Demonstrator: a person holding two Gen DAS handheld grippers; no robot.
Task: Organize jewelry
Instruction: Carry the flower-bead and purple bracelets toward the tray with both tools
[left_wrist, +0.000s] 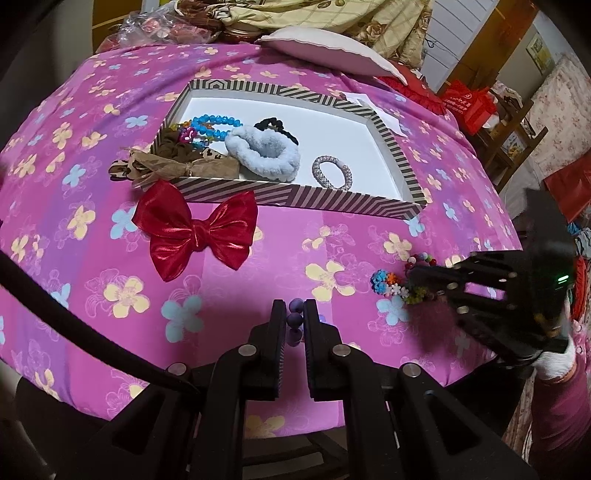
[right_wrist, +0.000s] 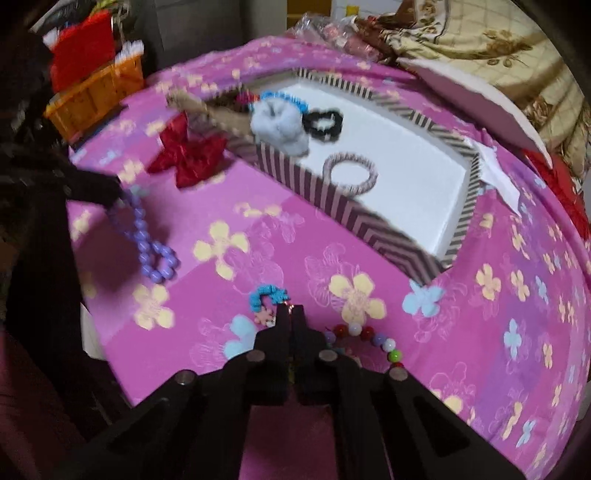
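My left gripper (left_wrist: 294, 320) is shut on a purple bead bracelet (left_wrist: 295, 318); in the right wrist view the bracelet (right_wrist: 155, 254) trails from the left gripper (right_wrist: 110, 195) onto the pink cloth. My right gripper (right_wrist: 291, 314) is shut on a colourful flower-bead bracelet (right_wrist: 266, 295); it shows in the left wrist view (left_wrist: 391, 286) at the right gripper (left_wrist: 417, 277). A striped tray (left_wrist: 295, 195) holds a blue fluffy scrunchie (left_wrist: 262, 151), a silver hair tie (left_wrist: 332, 171), a black scrunchie (left_wrist: 277, 127) and blue beads (left_wrist: 214, 125).
A red bow (left_wrist: 195, 230) lies on the flowered pink cloth (left_wrist: 110, 258) in front of the tray. A brown ribbon bow (left_wrist: 166, 166) hangs over the tray's left corner. A multicoloured bead string (right_wrist: 373, 339) lies beside my right gripper. An orange basket (right_wrist: 96, 96) stands off the table.
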